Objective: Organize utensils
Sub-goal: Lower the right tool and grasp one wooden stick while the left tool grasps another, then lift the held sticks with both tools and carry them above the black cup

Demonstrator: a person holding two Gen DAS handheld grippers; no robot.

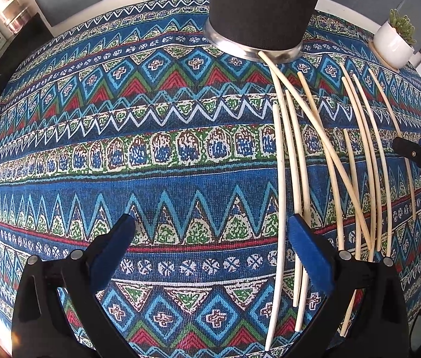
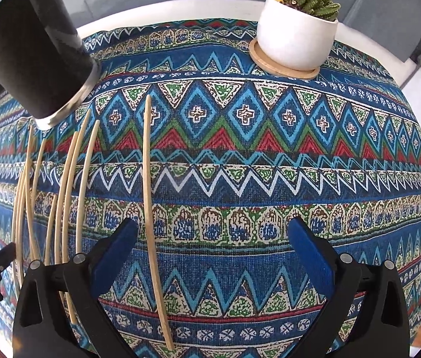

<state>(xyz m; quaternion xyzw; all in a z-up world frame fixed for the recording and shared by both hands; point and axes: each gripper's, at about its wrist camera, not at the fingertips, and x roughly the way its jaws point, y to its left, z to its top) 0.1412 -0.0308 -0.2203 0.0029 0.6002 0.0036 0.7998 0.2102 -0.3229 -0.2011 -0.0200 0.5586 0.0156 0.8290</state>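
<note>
Several pale wooden chopsticks (image 1: pixel 324 161) lie loose on the patterned tablecloth, right of centre in the left wrist view. A tall black holder with a metal base (image 1: pixel 261 9) stands at the far end of them. My left gripper (image 1: pixel 210 232) is open and empty, its right finger just above the nearest sticks. In the right wrist view one chopstick (image 2: pixel 150 208) lies apart between my open, empty right gripper's (image 2: pixel 213 235) fingers, close to the left one. The other sticks (image 2: pixel 61 185) lie further left, below the holder (image 2: pixel 31 47).
A white pot with a cactus (image 2: pixel 297 35) stands on a wooden coaster at the far right of the table. The blue patterned cloth (image 1: pixel 121 149) covers a white round table. The right gripper shows at the left wrist view's right edge (image 1: pixel 419 155).
</note>
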